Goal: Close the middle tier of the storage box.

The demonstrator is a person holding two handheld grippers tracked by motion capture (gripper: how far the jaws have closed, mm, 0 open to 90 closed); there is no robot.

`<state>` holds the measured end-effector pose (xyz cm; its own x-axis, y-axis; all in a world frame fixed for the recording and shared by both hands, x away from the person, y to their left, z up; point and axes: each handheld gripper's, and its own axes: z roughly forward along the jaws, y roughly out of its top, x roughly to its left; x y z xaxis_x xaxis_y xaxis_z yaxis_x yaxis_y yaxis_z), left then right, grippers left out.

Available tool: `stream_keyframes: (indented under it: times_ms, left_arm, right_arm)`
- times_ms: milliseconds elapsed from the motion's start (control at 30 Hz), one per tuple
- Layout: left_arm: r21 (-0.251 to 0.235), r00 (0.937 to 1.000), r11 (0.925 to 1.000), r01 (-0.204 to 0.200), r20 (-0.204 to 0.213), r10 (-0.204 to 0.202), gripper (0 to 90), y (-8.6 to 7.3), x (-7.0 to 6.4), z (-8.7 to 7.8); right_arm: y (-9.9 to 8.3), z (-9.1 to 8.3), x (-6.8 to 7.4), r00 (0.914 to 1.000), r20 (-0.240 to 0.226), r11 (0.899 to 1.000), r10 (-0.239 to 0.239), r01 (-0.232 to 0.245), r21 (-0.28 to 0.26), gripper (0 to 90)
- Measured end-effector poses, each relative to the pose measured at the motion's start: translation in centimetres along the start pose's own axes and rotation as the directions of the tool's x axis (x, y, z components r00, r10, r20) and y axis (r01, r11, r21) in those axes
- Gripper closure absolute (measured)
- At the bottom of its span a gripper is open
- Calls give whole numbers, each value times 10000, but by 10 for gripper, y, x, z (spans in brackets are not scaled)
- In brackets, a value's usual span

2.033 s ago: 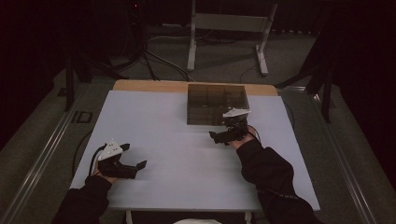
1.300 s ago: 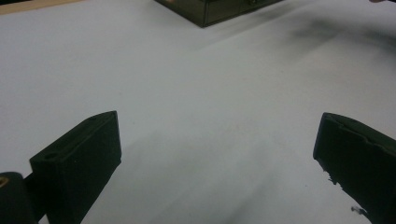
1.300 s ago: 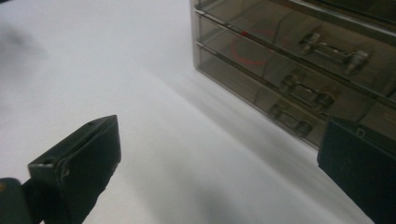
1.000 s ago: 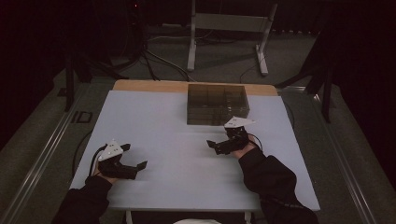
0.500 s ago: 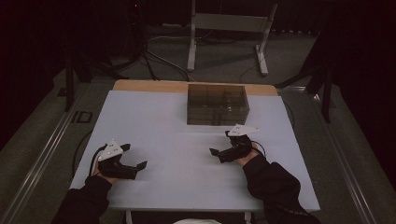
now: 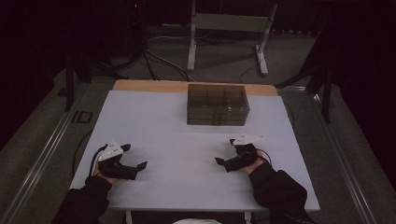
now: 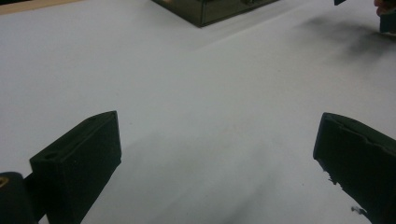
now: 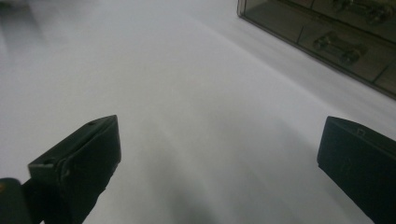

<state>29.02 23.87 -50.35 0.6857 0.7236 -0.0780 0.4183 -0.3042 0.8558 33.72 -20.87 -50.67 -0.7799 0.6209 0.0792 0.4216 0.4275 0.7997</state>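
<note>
A white table (image 6: 187, 140) with a smooth, matte top fills the middle of the high view, with a strip of pale wood along its far edge. Dark floor, cables and a grey metal stand (image 6: 229, 28) lie beyond it.

At the near left corner, a person's dark-sleeved arm holds the left gripper (image 6: 137, 166) low over the table. It is black with a grey three-cornered plate on top. Its two blocky black jaws are spread wide and hold nothing; in the left gripper view (image 7: 217, 158) bare white tabletop shows between them. Nothing stands between this gripper and the rest of the table.

Toward the far middle of the table, slightly right of centre, sits a box of drawers (image 6: 217, 104). It is rectangular, made of smoky see-through plastic, with stacked rows of small compartments. In the right gripper view (image 8: 336, 37) its front shows low drawers with small pull handles. What the drawers hold cannot be made out.

At the near right, a second dark-sleeved arm holds the right gripper (image 6: 222, 162), of the same build and pointing leftward across the table. Its jaws are also spread apart and empty, as the right gripper view (image 8: 219, 158) shows.

The box of drawers lies well apart from the left gripper, ahead and to its right. It is nearer the right gripper, just ahead of it, with open tabletop between and no contact.
</note>
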Motion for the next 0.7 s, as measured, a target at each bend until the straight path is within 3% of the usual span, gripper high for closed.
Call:
stream_keyframes:
  times_ms: [233,700]
  left_arm:
    - [0,10000,10000,-37,19,37,25,0,0,0]
    - [15,9999,10000,-73,94,73,25,0,-2,1]
  right_arm:
    - [-10,-13,0,9999,75,10000,92,-92,-29,0]
    - [-32,-41,-12,9939,976,9986,518,-521,5,0]
